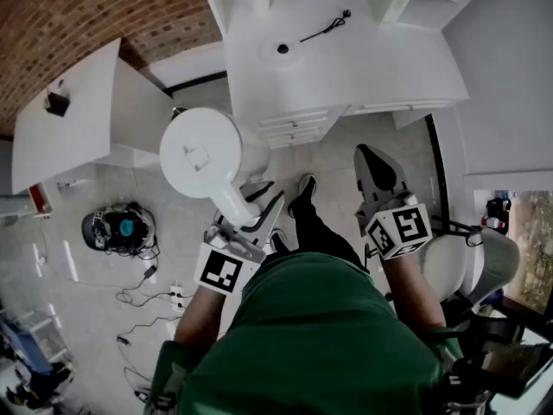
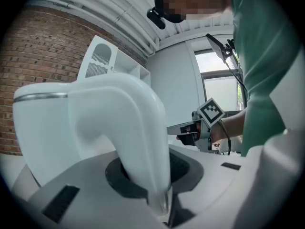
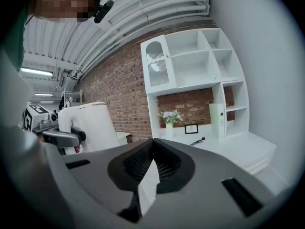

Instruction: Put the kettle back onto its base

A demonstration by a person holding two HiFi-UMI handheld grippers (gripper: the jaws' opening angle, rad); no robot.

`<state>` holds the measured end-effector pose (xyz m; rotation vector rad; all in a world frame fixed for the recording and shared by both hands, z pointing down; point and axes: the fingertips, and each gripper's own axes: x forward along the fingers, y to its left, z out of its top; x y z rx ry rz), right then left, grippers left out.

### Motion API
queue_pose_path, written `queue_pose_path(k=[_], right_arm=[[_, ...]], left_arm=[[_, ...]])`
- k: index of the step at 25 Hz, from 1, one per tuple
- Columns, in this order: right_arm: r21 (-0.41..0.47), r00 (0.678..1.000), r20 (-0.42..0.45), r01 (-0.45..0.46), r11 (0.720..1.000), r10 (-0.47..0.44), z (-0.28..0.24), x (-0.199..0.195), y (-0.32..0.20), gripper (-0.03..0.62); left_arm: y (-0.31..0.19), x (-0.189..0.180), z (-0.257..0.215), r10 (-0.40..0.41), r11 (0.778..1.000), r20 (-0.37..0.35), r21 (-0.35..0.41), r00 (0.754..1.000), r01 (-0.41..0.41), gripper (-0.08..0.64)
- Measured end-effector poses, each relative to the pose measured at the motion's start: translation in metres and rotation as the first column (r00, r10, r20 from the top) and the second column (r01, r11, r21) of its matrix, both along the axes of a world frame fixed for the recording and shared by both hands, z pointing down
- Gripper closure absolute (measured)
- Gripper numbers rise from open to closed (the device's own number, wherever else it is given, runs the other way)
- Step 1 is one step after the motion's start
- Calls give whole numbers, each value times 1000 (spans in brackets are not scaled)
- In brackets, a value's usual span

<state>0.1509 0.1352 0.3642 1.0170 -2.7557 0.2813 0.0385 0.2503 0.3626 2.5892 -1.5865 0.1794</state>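
Observation:
A white kettle (image 1: 200, 152) hangs in the air in front of the person, left of the white desk (image 1: 380, 67). My left gripper (image 1: 256, 217) is shut on its curved handle (image 2: 143, 142), which fills the space between the jaws. The round white base (image 1: 282, 48) with a dark centre lies on the desk, its black cord and plug (image 1: 327, 27) beside it. Level with the kettle and to its right, my right gripper (image 1: 371, 164) is shut with nothing between its jaws. In the right gripper view the kettle (image 3: 90, 123) shows at the left.
Drawers (image 1: 298, 126) front the desk, and a white shelf unit (image 3: 190, 75) stands behind it with a vase of flowers (image 3: 169, 123) and a small frame (image 3: 191, 128). A white side table (image 1: 69, 119) is at the left, a chair (image 1: 462, 262) at the right. Cables and a dark round device (image 1: 121, 228) lie on the floor.

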Motion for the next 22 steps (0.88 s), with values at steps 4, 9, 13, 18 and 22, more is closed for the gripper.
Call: queue_pose_path(k=[4,9,13,18,22], right_arm=[[-2,1000,-8,-20,1000,20,2,14,53,571],[9,1000,-5,-31,999,31,0,34,84,571],[14,1000,11,-11,1000,11,-3,42,85,571],[28,999,40,5,1000,-7,-10,51,76,571],[43,998,57,37,998,-39,-12,63,63,569]], left_arm=[[47,0,7,-19,1000,-41,-20,999,19,476],[80,17,7,-4,1000,-61,-28,998,3,476],[85,31,3,-8,1000,-29,-16,1000,7,477],[80,45,-4,-24,999,-3,-25,1000,24,477],[66,62,-11,-44,999,16,-16,999,44,477]])
